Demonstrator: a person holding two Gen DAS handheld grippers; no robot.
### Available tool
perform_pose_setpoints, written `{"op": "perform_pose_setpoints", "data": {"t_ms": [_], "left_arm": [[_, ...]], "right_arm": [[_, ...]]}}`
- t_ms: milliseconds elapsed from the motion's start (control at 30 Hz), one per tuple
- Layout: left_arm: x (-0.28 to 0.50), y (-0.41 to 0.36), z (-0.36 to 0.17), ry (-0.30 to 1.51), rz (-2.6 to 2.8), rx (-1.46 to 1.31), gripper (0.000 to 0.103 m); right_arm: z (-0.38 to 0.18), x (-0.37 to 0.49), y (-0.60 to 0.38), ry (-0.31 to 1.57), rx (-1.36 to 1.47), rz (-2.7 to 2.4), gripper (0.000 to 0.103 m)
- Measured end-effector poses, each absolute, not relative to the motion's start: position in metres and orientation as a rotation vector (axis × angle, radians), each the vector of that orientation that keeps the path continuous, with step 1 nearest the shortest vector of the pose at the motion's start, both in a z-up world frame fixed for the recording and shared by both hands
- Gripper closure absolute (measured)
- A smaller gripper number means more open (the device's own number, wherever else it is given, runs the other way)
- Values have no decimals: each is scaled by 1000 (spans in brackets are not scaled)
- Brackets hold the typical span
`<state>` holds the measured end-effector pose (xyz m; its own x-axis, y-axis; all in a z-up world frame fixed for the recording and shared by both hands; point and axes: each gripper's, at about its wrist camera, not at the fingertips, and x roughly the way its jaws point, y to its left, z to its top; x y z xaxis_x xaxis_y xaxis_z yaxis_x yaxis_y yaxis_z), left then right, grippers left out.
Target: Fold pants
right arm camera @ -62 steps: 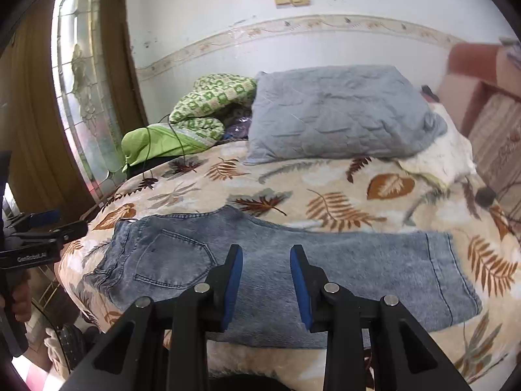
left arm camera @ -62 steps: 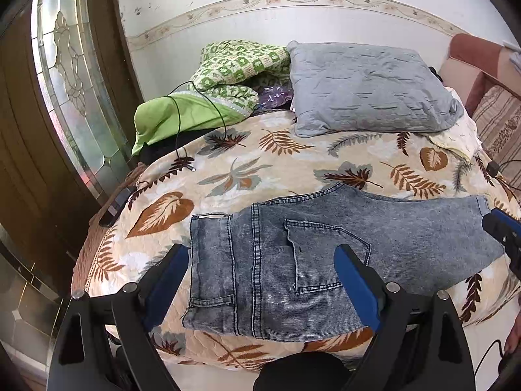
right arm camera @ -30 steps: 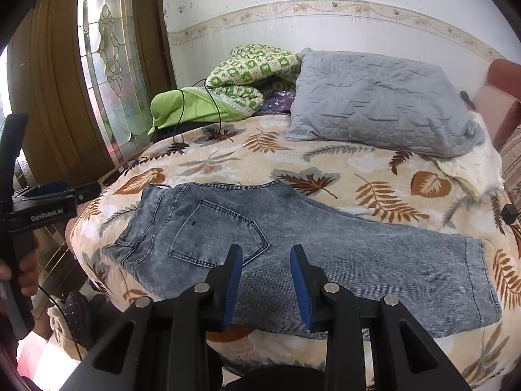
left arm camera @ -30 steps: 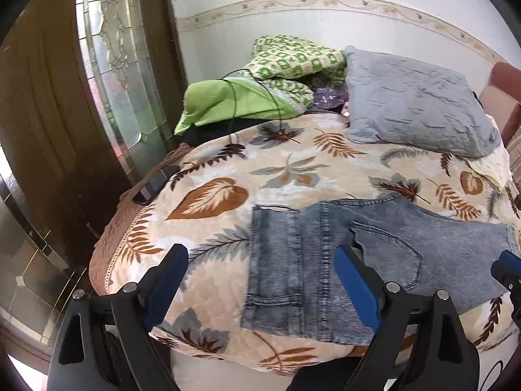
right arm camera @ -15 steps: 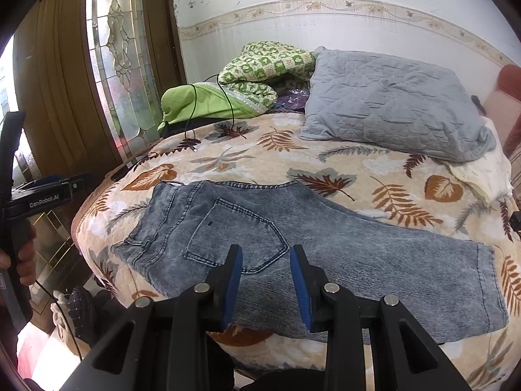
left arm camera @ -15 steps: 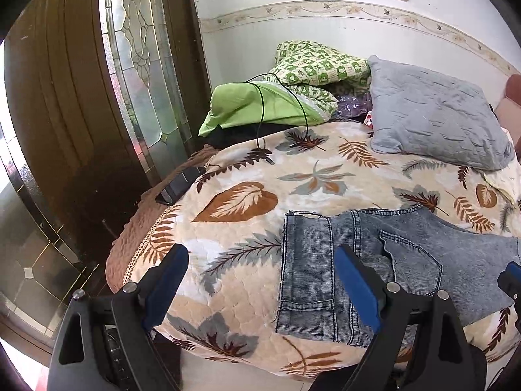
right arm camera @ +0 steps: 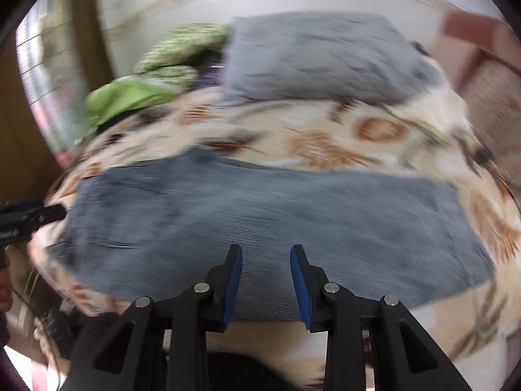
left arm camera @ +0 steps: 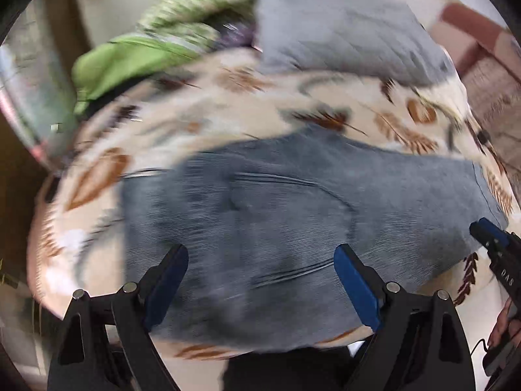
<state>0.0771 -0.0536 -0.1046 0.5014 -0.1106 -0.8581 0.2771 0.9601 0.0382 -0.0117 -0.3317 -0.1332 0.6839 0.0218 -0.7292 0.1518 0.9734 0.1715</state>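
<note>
Lettering first: we see white characters on the right gripper's (left arm camera: 488, 233) body at the right edge of the left view, reading roughly "DAS", too smeared to be sure. In the right view the left gripper's (right arm camera: 49, 212) body carries a white label at the far left edge, but blur makes it unreadable. Both frames are motion-blurred.

Counts: one pair of jeans (left arm camera: 293, 221), two grippers, one grey pillow (left arm camera: 342, 32), one green bundle (left arm camera: 130, 55) of bedding by the pillow.

Jeans lie flat on the leaf-print bedspread (left arm camera: 228, 114), near its front edge. Long axis runs left to right across both views: waistband at the left end, leg hem (right arm camera: 469, 228) at the right end. Back pocket seam faces up in the left view.

We read the left gripper (left arm camera: 260, 270) as wide open, nothing between its blue pads, hovering over the waist half of the jeans (right arm camera: 260, 215). Right gripper (right arm camera: 265, 273) has a narrow gap between its pads, nothing clamped, hovering over the front edge at mid-leg. We cannot tell if either one touches the denim.
</note>
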Motion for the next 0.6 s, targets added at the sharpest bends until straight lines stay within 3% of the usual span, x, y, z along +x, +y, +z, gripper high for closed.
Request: {"op": "perform_pose_setpoints", "data": {"t_ms": [267, 600], "left_arm": [[127, -133, -149, 1075, -223, 306, 12], [162, -95, -171, 1112, -105, 321, 9]], "right_arm": [[-161, -8, -442, 823, 375, -217, 69], [-190, 6, -489, 882, 305, -284, 69]]}}
